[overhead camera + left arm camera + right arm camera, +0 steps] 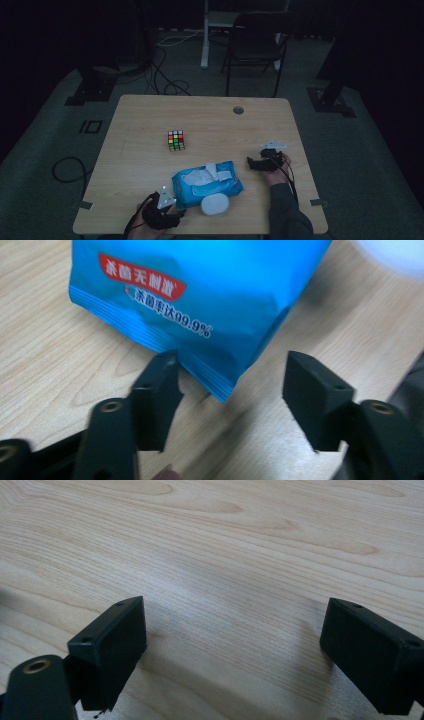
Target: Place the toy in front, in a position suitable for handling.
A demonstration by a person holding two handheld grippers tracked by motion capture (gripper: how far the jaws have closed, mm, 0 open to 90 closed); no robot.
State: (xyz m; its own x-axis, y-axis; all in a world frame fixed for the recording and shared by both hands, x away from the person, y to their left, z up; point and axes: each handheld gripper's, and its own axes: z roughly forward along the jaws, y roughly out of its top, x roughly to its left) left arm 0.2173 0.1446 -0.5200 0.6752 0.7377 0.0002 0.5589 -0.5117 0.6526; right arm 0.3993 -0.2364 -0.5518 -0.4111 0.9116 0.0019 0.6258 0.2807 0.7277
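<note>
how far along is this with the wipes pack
Early. Done: the pack's flap looks open, a wipe puffed up. In hand: the left tool has a corner of the blue wipes pack between its pads, not yet pinched. Left: closing on it; the right tool rests open on the table.

The room sits in deep gloom, walls lost in black, and the light wooden table (pixel 150 110) is the brightest thing here, standing on a grey-green carpeted floor (pixel 45 150) with a round cable hole (pixel 238 110) near its far edge. Beyond the table's far side a dark folding chair (pixel 256 45) stands just beside a pale upright post (pixel 204 35), with black cables (pixel 165 75) snaking across the floor between them and the table. Off the table's far corners, dark stand feet (pixel 92 87) to the left and (pixel 330 97) to the right rest on the carpet, and one cable loop (pixel 67 170) curls at its left side.
</note>
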